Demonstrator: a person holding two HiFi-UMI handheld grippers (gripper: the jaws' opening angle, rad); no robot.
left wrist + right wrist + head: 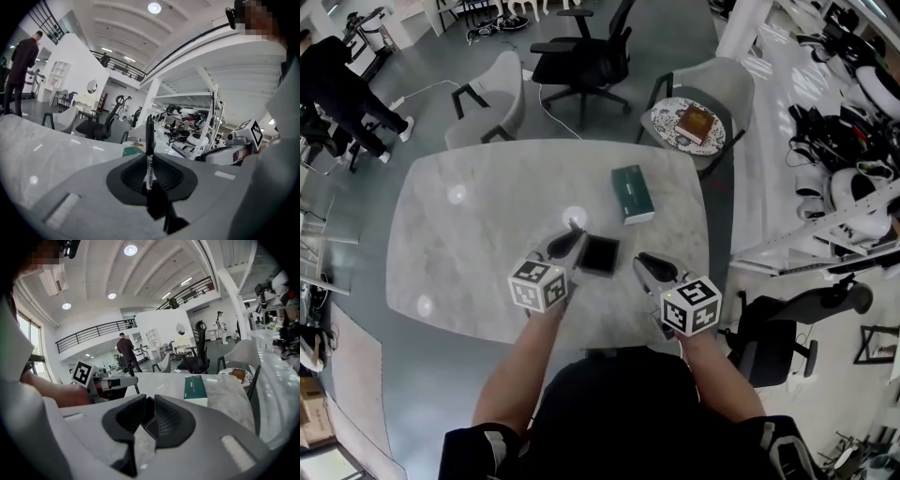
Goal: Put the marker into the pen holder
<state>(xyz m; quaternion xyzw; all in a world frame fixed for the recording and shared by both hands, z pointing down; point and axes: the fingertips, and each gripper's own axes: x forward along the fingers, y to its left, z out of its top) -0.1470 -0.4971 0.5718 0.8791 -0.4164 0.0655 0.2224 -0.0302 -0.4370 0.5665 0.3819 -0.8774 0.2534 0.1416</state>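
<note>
In the left gripper view a black marker (pixel 149 150) with a white label stands upright, clamped between the jaws of my left gripper (pixel 150 180). In the head view that left gripper (pixel 566 242) hovers over the marble table (pixel 469 234), the marker's (pixel 573 227) tip pointing away from me. A black square pen holder (pixel 599 255) stands just right of it. My right gripper (pixel 641 263) is to the holder's right, a little apart from it. In its own view the right gripper (pixel 149 404) has its pads together with nothing between them, and the dark holder (pixel 153 426) shows below them.
A green box (pixel 632 193) lies on the table beyond the holder. A small round table with a book (pixel 687 125) and grey chairs (pixel 492 98) stand behind the table. A person (pixel 337 80) stands far left. Shelving with gear (pixel 853 159) lines the right.
</note>
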